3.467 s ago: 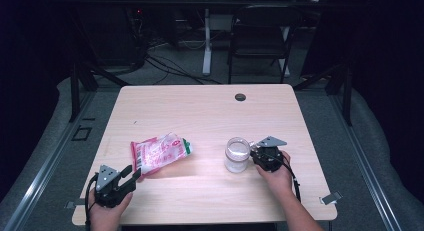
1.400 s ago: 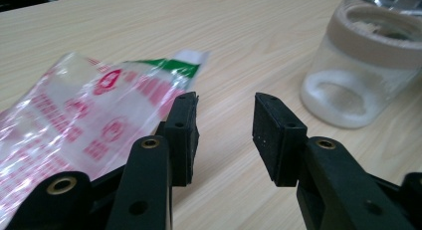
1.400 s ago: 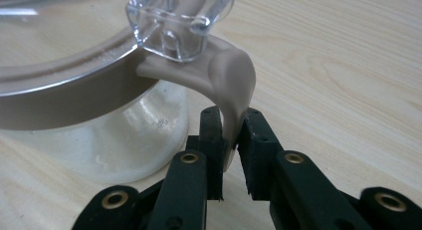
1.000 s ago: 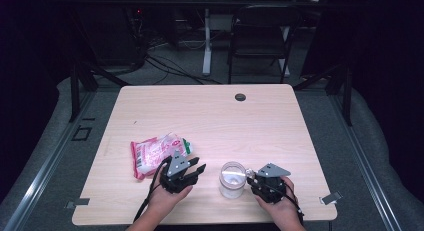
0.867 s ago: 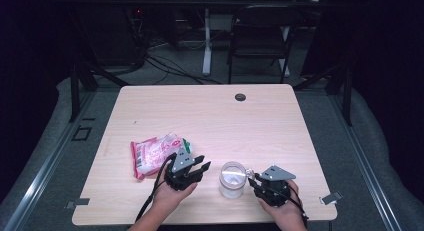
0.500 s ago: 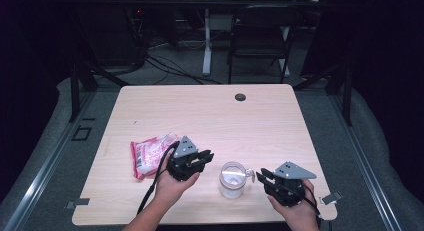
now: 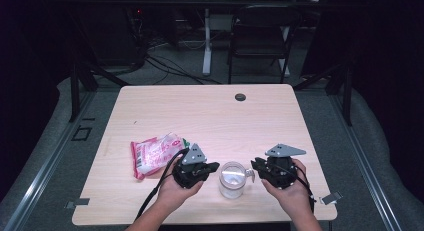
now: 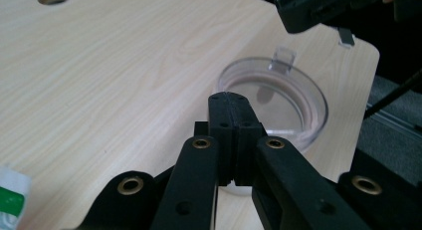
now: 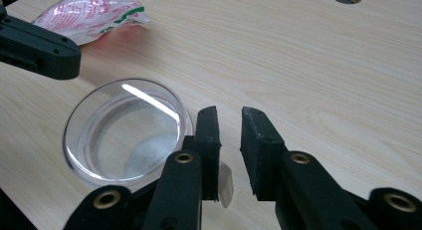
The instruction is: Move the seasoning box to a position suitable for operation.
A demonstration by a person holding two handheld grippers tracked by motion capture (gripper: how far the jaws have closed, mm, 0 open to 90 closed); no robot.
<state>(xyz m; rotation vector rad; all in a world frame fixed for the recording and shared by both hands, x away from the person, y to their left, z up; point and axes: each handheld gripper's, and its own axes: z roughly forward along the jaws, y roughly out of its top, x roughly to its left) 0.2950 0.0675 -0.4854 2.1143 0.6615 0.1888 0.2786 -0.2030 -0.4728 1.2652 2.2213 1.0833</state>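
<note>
A clear round jar (image 7: 231, 178) with a clear tabbed lid stands near the table's front edge, between my two grippers. In the right gripper view the jar (image 9: 127, 133) holds a little white stuff. My left gripper (image 7: 214, 167) is just left of the jar; its jaws have just closed and meet at the tips (image 8: 230, 98) with nothing between them. My right gripper (image 7: 255, 166) hovers just right of the jar. Its jaws (image 9: 230, 115) have just been closing and stand a narrow gap apart, with nothing between the pads. The lid's tab (image 9: 225, 182) shows below them.
A pink and white bag (image 7: 155, 153) lies flat left of the left hand. The wooden table (image 7: 210, 116) has a round cable hole (image 7: 240, 97) at the back. A dark chair (image 7: 260, 36) and cables are on the floor beyond the table.
Both hands have risen. The left gripper has drifted right toward the jar and shut. The right gripper has drawn back to the right, off the jar, and narrowed. The jar has stayed put.
</note>
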